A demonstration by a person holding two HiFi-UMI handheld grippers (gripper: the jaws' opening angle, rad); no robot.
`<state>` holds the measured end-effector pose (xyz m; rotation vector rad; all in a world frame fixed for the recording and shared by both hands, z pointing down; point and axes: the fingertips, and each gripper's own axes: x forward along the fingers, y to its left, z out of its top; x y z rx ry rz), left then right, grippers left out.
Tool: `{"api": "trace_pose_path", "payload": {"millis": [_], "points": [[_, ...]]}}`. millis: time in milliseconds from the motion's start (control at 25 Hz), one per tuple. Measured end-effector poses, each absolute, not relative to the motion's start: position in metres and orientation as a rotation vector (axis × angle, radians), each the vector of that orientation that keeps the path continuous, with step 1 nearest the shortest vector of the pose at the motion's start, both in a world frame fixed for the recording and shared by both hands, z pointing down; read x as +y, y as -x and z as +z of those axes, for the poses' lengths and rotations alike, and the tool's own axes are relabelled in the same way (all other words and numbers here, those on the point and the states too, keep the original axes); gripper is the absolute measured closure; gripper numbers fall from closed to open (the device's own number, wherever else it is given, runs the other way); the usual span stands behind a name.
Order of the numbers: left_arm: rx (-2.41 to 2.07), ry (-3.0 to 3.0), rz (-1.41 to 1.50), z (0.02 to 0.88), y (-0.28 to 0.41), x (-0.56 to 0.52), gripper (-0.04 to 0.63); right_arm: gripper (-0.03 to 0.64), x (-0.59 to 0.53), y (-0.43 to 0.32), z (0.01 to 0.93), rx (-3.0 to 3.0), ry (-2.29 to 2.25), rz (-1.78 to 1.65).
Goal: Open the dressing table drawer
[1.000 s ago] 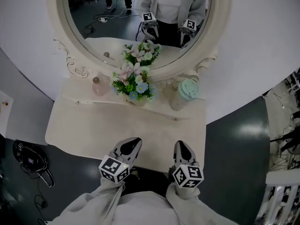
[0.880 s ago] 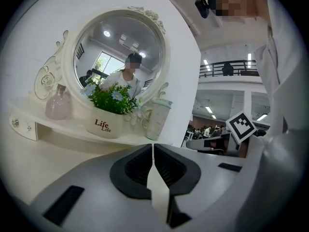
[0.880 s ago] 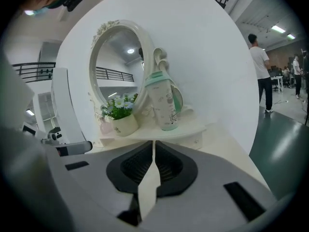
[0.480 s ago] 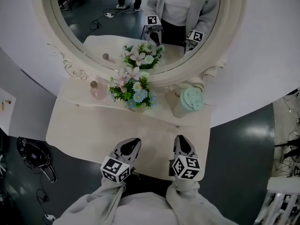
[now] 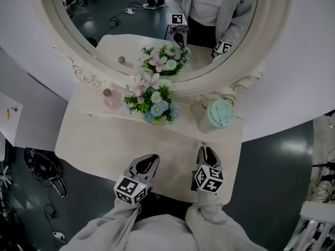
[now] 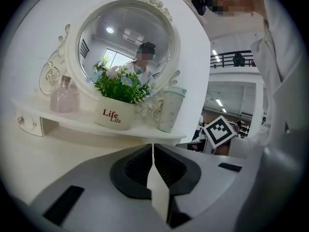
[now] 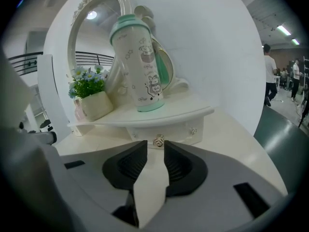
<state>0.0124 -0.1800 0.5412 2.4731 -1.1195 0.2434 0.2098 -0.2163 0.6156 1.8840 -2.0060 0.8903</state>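
Note:
The white dressing table (image 5: pixel 104 140) has a raised shelf with a small drawer (image 7: pixel 169 131) under its right end. That drawer carries a round metal knob (image 7: pixel 158 140) and a second knob (image 7: pixel 193 130) further right. My right gripper (image 7: pixel 155 149) points at the first knob. Its jaws are opening, a narrow gap shows between them, and nothing is in it; the knob sits just beyond the tips. From the head view the right gripper (image 5: pixel 208 151) is close to the shelf front. My left gripper (image 5: pixel 149 160) hovers over the tabletop, and the left gripper (image 6: pixel 153 150) is shut and empty.
On the shelf stand a flower pot (image 5: pixel 154 106), a pink bottle (image 5: pixel 111 99) and a green-lidded cup (image 5: pixel 217 114), under the oval mirror (image 5: pixel 157 25). Another small drawer (image 6: pixel 29 123) sits under the shelf's left end. A bag (image 5: pixel 42 166) and cables lie on the floor at left.
My right gripper has moved forward and down toward the shelf's right end, and its jaws have parted slightly. The left gripper has hardly shifted.

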Motion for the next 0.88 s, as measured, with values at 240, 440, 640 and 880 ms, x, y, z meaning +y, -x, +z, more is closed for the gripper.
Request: {"api": "trace_pose_path", "payload": {"millis": [240,440,640,880], "points": [[-1.165,-2.449,0.276,0.545,-0.002,-0.177,0.569,0.456,-0.225,-0.208,0.634,-1.979,-1.878,0.945],[-1.204,-2.426,0.282,0.545,0.007,-0.174,0.568,0.451,-0.233,-0.214,0.637,-1.937,-1.933,0.948],[-1.218,-2.422,0.277,0.543,0.011,-0.173,0.569,0.453,-0.241,-0.215,0.639,-1.901,-1.963,0.931],[-1.225,-2.421,0.264,0.542,0.012,-0.171,0.568,0.466,-0.245,-0.217,0.640,-1.895,-1.963,0.916]]}}
